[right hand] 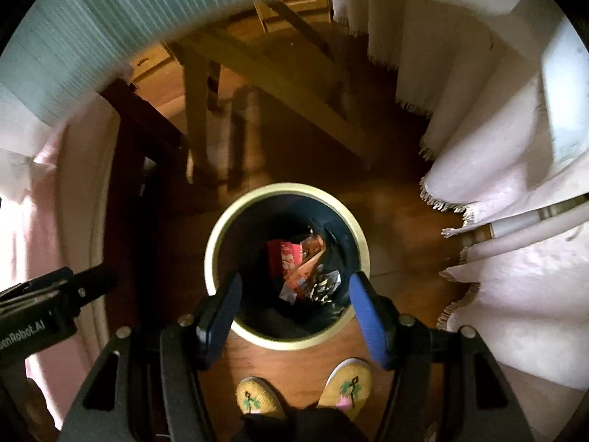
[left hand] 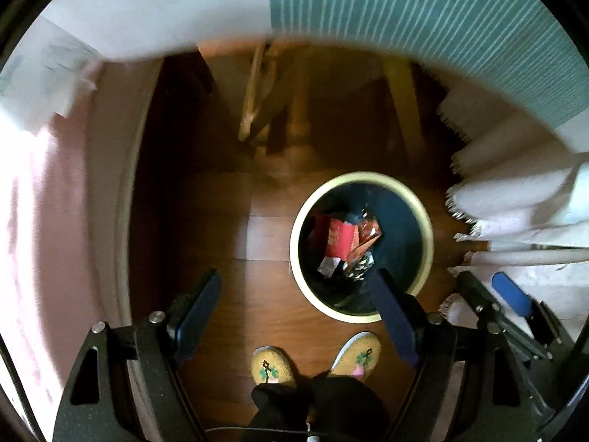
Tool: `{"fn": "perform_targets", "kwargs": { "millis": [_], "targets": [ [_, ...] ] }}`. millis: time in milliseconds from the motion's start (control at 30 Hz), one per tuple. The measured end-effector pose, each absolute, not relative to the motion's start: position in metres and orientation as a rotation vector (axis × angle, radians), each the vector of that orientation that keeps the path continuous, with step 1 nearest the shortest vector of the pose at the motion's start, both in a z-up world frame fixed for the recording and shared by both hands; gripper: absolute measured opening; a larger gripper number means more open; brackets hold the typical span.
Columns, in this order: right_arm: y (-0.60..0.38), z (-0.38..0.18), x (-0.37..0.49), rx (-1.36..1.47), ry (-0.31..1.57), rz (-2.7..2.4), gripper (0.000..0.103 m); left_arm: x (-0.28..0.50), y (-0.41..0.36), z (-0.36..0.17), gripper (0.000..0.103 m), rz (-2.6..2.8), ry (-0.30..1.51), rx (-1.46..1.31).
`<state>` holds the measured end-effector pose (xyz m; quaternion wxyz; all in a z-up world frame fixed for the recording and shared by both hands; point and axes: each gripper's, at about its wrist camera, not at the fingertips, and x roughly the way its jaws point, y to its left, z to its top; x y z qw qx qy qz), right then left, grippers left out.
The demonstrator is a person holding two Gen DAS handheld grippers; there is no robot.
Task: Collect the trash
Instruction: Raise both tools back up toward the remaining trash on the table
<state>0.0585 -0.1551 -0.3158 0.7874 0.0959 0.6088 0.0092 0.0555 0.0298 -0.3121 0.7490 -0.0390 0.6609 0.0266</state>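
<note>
Left wrist view: left gripper (left hand: 294, 294) points down at the wooden floor (left hand: 228, 221), jaws spread with nothing between them. Round waste bin (left hand: 423, 217) stands on the floor; one finger overlaps its near rim. Red wrappers (left hand: 344, 239) and crumpled foil lie inside.

Right wrist view: right gripper (right hand: 294, 300) hangs over the bin (right hand: 217, 232), jaws spread and empty. Wrappers (right hand: 294, 258) rest at the bin's bottom. Embroidered slippers (right hand: 257, 397) stand beside the near rim.
</note>
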Motion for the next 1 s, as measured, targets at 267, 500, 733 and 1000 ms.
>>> {"fn": "perform_targets", "kwargs": {
  "millis": [267,500,733,1000],
  "targets": [
    [-0.147,-0.223,0.048,0.223,1.278,0.033,0.062,0.051,0.035,-0.208,0.081,0.036,1.377,-0.109],
    [-0.138,-0.127,0.034,0.223,1.211,0.029,0.062,0.042,0.042,-0.103,0.081,-0.01,1.279,-0.058],
    [-0.125,-0.038,0.022,0.215,1.108,0.037,0.062,0.032,0.058,-0.011,0.081,-0.049,1.172,-0.015],
    [-0.126,0.035,0.017,0.205,0.969,0.007,0.062,0.039,0.082,0.053,0.081,-0.066,1.049,-0.008]
  ]
}}
